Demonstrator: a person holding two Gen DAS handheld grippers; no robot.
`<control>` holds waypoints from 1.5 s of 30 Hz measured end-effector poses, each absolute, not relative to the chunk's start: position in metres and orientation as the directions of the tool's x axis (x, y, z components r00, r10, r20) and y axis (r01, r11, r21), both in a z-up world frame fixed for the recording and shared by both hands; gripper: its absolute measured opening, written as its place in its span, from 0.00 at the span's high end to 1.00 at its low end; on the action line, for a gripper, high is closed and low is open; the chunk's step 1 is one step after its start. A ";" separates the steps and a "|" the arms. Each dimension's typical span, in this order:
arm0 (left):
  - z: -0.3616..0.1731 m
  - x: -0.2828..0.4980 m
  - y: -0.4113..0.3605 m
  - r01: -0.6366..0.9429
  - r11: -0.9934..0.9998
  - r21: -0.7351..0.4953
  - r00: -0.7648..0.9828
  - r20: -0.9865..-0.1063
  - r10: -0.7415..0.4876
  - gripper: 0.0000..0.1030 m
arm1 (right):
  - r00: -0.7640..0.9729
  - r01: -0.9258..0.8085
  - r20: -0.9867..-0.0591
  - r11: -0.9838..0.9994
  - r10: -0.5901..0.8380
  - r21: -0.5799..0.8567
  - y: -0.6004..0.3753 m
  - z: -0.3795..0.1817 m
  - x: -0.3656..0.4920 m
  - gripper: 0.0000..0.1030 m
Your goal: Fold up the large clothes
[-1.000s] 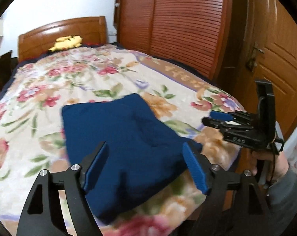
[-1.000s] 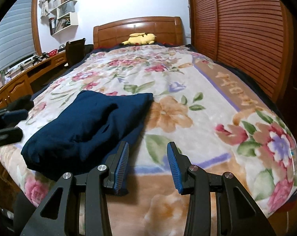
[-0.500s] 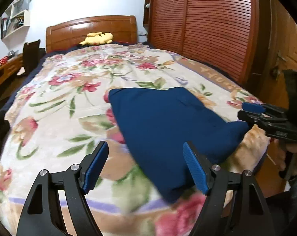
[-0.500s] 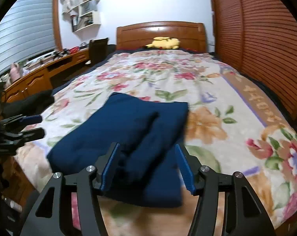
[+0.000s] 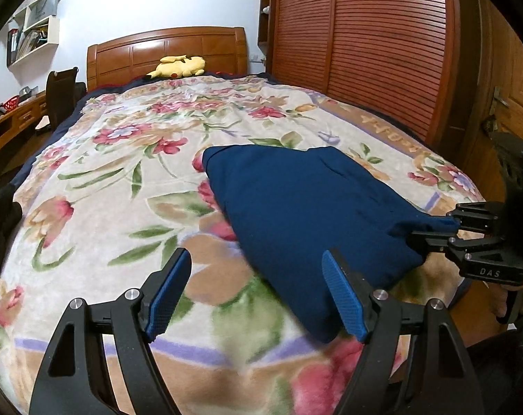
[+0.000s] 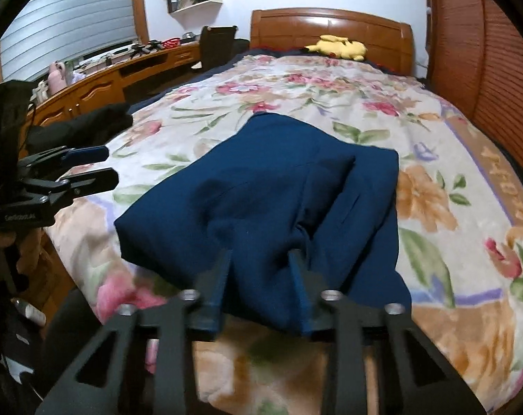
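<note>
A folded navy blue garment [image 5: 310, 207] [image 6: 261, 186] lies on the floral blanket [image 5: 123, 180] near the bed's foot. My right gripper [image 6: 261, 259] is at its near edge, jaws closing, with a bunched fold of the fabric pinched between the pads. In the left wrist view, the right gripper [image 5: 434, 230] grips the garment's right corner. My left gripper [image 5: 256, 259] hovers open over the blanket just left of the garment, its right finger over the cloth's edge and nothing held. From the right wrist view, the left gripper [image 6: 109, 165] hangs open at the bed's left side.
A yellow plush toy [image 5: 178, 65] rests by the wooden headboard [image 5: 164, 48]. A slatted wooden wardrobe [image 5: 365, 41] lines the right side. A desk [image 6: 99, 83] and a dark chair [image 6: 216, 45] stand left of the bed. A black garment [image 6: 81, 124] lies at the blanket's left edge.
My right gripper slid from the bare blanket onto the garment's near edge and its jaws narrowed onto the cloth. My left gripper swung left, off the garment, staying open.
</note>
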State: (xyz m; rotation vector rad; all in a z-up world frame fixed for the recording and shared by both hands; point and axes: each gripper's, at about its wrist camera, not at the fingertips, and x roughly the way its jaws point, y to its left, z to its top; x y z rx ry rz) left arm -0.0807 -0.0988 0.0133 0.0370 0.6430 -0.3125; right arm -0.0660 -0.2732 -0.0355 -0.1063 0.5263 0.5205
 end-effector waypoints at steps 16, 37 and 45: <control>0.023 -0.077 -0.109 0.302 0.952 -0.051 0.765 -0.583 -0.274 0.24 | 0.884 -0.307 -0.381 0.951 0.269 -0.040 -0.315 -0.031 -0.094 0.89; 0.021 -0.001 -0.101 0.336 0.935 -0.117 0.753 -0.563 -0.341 0.23 | 0.900 -0.222 -0.380 0.975 0.216 0.029 -0.324 -0.079 -0.136 0.52; 0.009 0.069 -0.119 0.380 0.918 -0.112 0.702 -0.612 -0.365 0.18 | 0.875 -0.207 -0.428 0.974 0.226 0.091 -0.316 -0.096 -0.116 0.52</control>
